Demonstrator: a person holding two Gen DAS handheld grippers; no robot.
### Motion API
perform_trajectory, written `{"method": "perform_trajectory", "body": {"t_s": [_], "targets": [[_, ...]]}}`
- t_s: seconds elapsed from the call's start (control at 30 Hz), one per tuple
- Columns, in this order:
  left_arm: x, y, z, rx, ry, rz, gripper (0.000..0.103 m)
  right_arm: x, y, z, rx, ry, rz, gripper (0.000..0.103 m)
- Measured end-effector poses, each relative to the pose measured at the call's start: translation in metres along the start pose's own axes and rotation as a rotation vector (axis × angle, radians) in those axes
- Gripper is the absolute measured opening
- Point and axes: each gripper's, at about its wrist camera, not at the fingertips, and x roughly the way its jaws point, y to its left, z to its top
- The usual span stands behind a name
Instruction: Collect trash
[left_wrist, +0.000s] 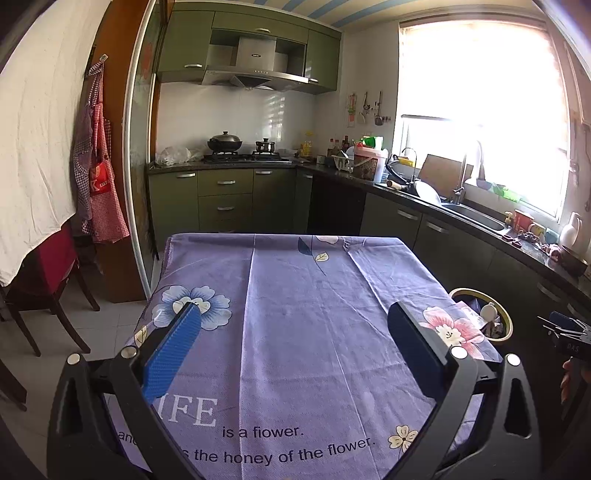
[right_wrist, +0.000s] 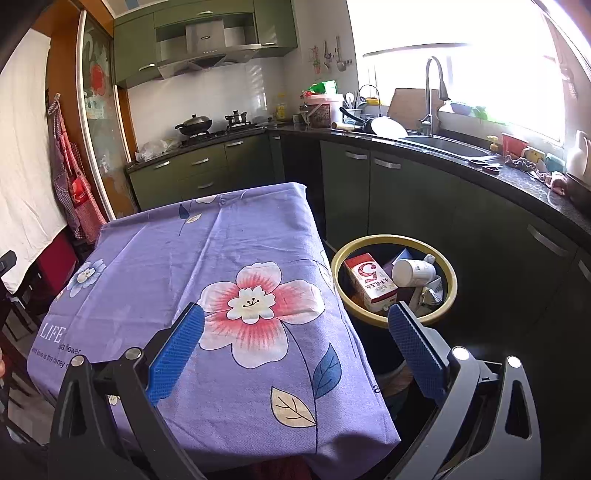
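Left wrist view looks along the left gripper (left_wrist: 293, 325), whose blue-padded fingers (left_wrist: 173, 354) are spread wide with nothing between them, poised above a table draped in a purple floral tablecloth (left_wrist: 295, 295) printed with "is a flower" near its near edge. Past the tabletop's right edge, a yellow-rimmed trash bin (left_wrist: 506, 314) stands on the floor, partly hidden by the cloth. At the far right of this view, part of the right gripper shows beside the bin.

Right wrist view has the right gripper (right_wrist: 295, 325) likewise gaping wide and empty, hovering over the tabletop's right edge, one finger above the tablecloth (right_wrist: 221, 251) and the other above the trash bin (right_wrist: 448, 291). Inside the bin lie a red-and-white milk carton (right_wrist: 369, 280) marked with a large "5", a white plastic bottle (right_wrist: 412, 272) on its side touching the carton, and crumpled paper scraps (right_wrist: 430, 293) by the bin's right wall. Green kitchen cabinets (right_wrist: 406, 192) and a dark countertop with a sink (right_wrist: 447, 146) run behind the bin.
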Motion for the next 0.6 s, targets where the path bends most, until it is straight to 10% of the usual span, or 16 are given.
{"method": "perform_trajectory", "body": {"t_s": [0.6], "targets": [[0.003, -0.0013, -0.003, 0.007, 0.01, -0.006, 0.096, 0.001, 0.0015, 0.0004, 0.001, 0.0, 0.003, 0.098]]}}
